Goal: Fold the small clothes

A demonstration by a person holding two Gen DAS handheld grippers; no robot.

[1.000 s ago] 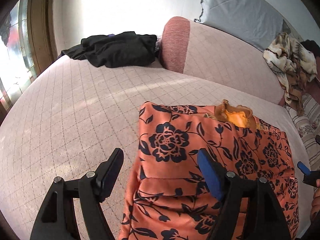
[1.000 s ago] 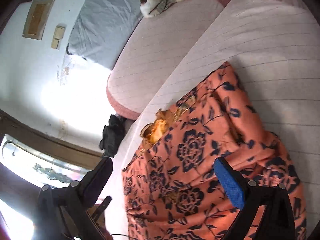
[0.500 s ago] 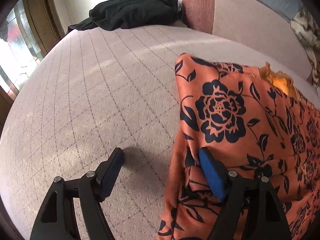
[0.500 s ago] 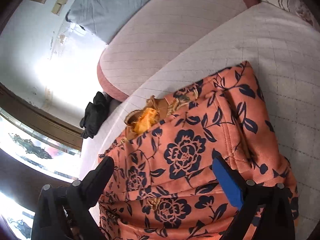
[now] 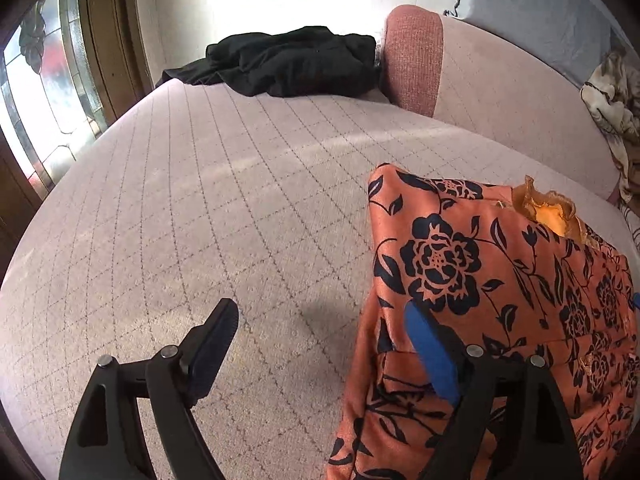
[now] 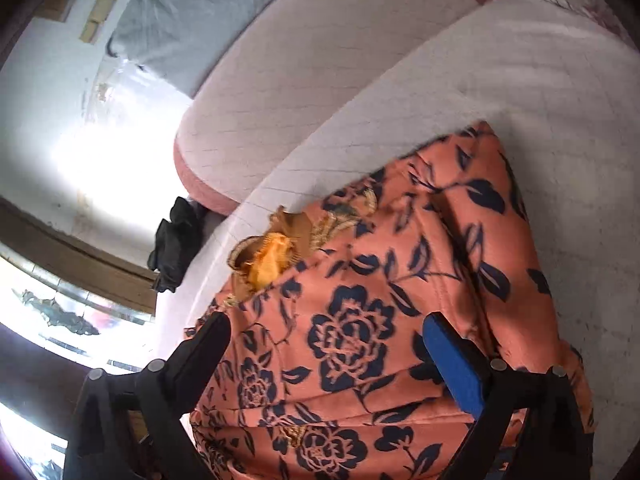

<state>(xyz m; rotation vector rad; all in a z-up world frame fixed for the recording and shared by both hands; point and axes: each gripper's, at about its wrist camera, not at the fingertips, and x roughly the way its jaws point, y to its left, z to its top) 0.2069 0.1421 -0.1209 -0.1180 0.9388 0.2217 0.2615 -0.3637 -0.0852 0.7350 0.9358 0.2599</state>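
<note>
Orange floral garment (image 5: 500,280) lies folded on the sofa seat (image 5: 200,220), lower right of frame. Left gripper (image 5: 320,340) jaws have just been opening, nothing pinched; right gripper (image 6: 328,352) jaws spread above the cloth. Risk: a blue pad snags the edge and undoes the fold.

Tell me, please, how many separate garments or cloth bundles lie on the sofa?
3: the orange floral garment nearest, on the seat; a black bundle at the seat's far end; a cream patterned cloth on the backrest, partly cut off. Others may be out of frame.
</note>
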